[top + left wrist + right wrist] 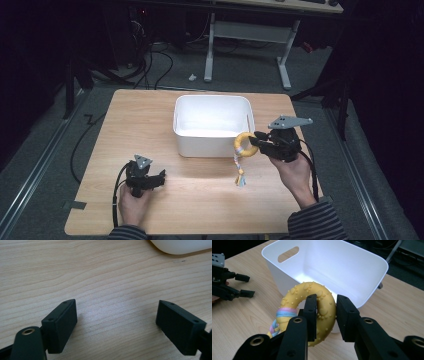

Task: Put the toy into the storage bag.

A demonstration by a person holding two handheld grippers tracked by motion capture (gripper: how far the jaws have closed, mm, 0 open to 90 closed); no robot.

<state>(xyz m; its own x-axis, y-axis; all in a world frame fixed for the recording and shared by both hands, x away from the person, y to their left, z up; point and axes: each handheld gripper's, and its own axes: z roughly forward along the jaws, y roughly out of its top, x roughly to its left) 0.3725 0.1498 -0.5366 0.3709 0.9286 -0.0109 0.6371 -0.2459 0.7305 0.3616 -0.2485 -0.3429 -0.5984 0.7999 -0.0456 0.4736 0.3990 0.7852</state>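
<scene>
My right gripper [326, 315] is shut on a yellow studded ring toy [312, 293], its jaws clamped across the ring's right side. A pastel braided rope [239, 167] hangs from the ring down toward the table. In the high view the yellow ring toy [242, 145] is held in the air by the right gripper [259, 141], beside the front right corner of the white bin [212, 125]. The bin's rim [372, 257] lies just beyond the ring. My left gripper [161, 179] rests low at the table's front left, open, with bare wood between its jaws [117, 315].
The wooden table [150, 115] carries the bin at its centre. The bin's rounded corner [180, 247] lies ahead of the left gripper. Beyond the table stand a white desk frame [250, 35], cables on the floor and dark surroundings.
</scene>
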